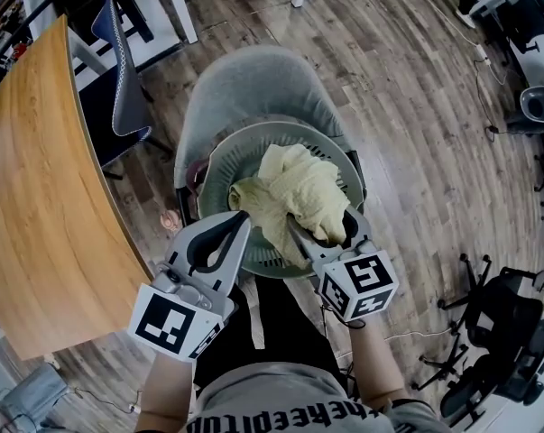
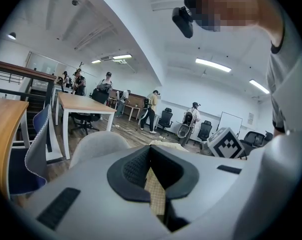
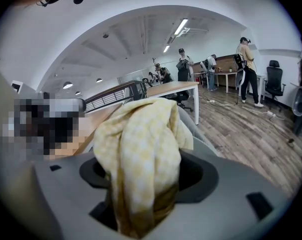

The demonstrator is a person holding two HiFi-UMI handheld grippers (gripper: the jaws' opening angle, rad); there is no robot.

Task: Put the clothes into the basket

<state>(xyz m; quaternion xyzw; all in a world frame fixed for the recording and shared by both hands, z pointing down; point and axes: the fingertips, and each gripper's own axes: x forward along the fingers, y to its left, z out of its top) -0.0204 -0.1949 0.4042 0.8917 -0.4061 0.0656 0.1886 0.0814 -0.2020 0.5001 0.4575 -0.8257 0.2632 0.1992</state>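
Far out past the left finger of the left gripper point(image 1: 241, 216) is a curved wooden tabletop point(image 1: 37, 197), well apart from it. That gripper's fingers are closed, with a thin strip of the pale yellow checked cloth point(image 1: 294, 188) pinched between the pads. The rest of the cloth runs off ahead and to the right of the tips. The bulk of it is heaped inside the round grey-green slatted plastic basket point(image 1: 253, 138), just ahead of both sets of fingertips. The basket sits on a grey shell chair point(image 1: 244, 75), whose back rises beyond it. The right gripper point(image 1: 321, 224) has its fingers spread wide and angled down into the basket. A thick fold of the cloth stands up between them, with dark gaps at both pads, so it is not clamped.
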